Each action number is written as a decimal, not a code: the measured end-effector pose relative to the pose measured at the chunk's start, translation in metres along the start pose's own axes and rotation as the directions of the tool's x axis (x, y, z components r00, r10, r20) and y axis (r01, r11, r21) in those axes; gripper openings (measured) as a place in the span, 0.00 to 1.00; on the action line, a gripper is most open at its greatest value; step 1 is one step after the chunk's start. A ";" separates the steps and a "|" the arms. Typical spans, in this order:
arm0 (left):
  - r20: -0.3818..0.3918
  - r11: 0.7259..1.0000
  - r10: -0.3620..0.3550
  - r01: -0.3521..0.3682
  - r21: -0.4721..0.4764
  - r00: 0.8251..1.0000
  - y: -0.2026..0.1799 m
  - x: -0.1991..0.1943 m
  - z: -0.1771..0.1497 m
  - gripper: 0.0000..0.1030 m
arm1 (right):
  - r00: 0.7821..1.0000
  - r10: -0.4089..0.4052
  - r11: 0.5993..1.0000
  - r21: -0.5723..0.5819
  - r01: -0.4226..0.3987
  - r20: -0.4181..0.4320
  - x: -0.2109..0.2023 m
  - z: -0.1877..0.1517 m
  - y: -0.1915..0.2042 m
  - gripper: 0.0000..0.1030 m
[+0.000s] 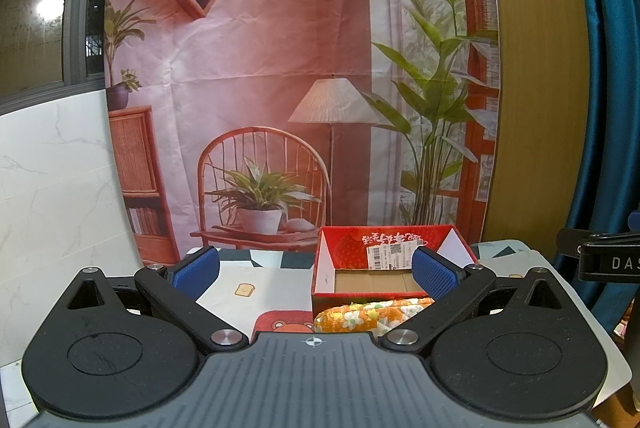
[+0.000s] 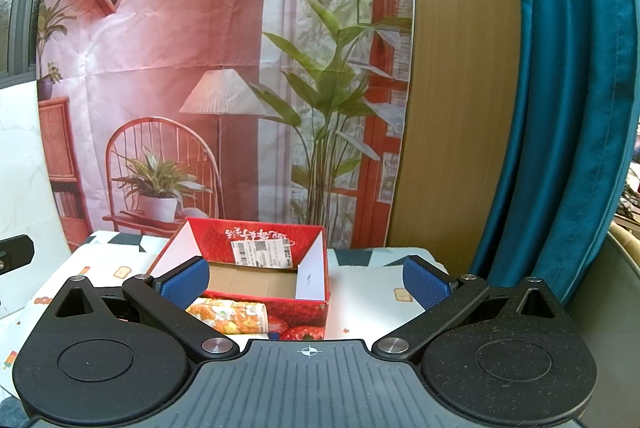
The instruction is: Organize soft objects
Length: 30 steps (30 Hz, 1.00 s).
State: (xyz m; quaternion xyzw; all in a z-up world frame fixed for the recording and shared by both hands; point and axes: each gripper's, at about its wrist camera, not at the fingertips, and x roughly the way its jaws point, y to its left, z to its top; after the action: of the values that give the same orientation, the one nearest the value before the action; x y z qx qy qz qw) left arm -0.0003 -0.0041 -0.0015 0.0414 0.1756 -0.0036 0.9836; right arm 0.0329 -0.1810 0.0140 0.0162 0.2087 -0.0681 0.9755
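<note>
1. Both tongs spread wide, nothing between the pads. Left gripper [image 1: 316, 270] and right gripper [image 2: 306, 282] hang above the table's near edge, aimed toward the backdrop.
2. Task item: rolled floral cloth [image 1: 370, 316], orange with white and green flowers, lies on its side on the patterned tablecloth [image 1: 260, 280]. In the left view it sits at 5 o'clock from centre, touching or just beside the near wall of the red box [image 1: 384, 240]. In the right view the same roll [image 2: 232, 316] shows at 7 o'clock, partly hidden behind the left finger.
3. Red box is open-topped, with a bare cardboard floor, white inner side walls and a shipping label [image 2: 262, 254] on the far inner wall. Nothing inside it. Judged to be the destination.
4. Progress, as a judgement: start of the task; roll not yet grasped.
5. Risks from here:
 - Roll lies tight against the box wall, so a descending finger may land on the wall or shove the light box toward 12 o'clock.
 - Soft roll may unwind or sag if pinched at one end only; a mid-body grip looks safer.
 - Both grippers converge on one small item and could collide.
 - Loose tablecloth could bunch under a low finger.
</note>
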 end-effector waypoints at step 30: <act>-0.007 1.000 -0.017 0.017 -0.023 1.000 -0.004 0.005 -0.011 1.00 | 1.000 0.023 1.000 0.009 -0.023 0.001 0.000 -0.004 0.001 1.00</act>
State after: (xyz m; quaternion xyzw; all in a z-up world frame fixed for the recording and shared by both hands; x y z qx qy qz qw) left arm 0.0004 -0.0075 -0.0136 0.0287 0.1798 -0.0098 0.9832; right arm 0.0310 -0.1800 0.0105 0.0230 0.2077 -0.0577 0.9762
